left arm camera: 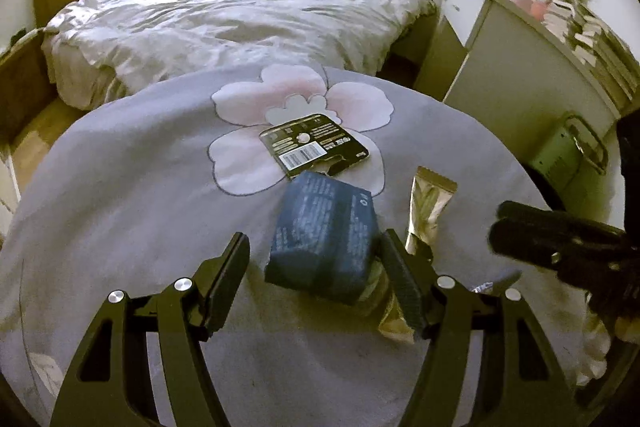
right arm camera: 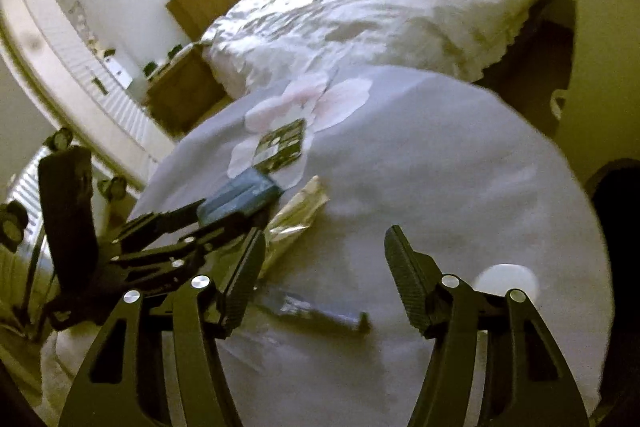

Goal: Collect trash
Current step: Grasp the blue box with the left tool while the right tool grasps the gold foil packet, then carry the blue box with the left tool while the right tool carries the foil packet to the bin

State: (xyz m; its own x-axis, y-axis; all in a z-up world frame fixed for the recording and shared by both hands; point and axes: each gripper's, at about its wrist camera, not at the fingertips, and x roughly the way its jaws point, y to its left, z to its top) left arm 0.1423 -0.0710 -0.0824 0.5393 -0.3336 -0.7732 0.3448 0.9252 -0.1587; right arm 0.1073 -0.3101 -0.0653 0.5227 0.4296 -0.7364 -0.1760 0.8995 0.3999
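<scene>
1. The blue box (left arm camera: 324,243) sits low in the centre of the left wrist view, tilted, between the spread fingers of the left gripper (left arm camera: 316,259); its right edge is close against the right finger, the left finger stands clear of it, so the claw is released, not clamped.
2. In the right wrist view that same blue box (right arm camera: 240,197) shows left of centre, with the left gripper (right arm camera: 224,219) reaching in from the left edge around it.
3. Just above the box lies a flat black card (left arm camera: 314,143) with a white barcode label, resting on the pink flower print.
4. To the right of the box, a gold wrapper (left arm camera: 428,203) lies lengthwise, its lower end hidden behind the left gripper's right finger.
5. The right gripper (right arm camera: 324,267) is released too, fingers wide apart over bare cloth; a dark flat wrapper (right arm camera: 316,311) lies just below the gap and touches neither finger.
6. In the left wrist view the right gripper (left arm camera: 520,231) comes in blurred at the right edge.
7. All the trash rests on a grey cover (left arm camera: 120,187) with a flower; behind it, at the top of the frame, a bed (left arm camera: 224,15) with rumpled white sheets.
8. Upper right: a white cabinet (left arm camera: 520,67) with soft toys on top.
</scene>
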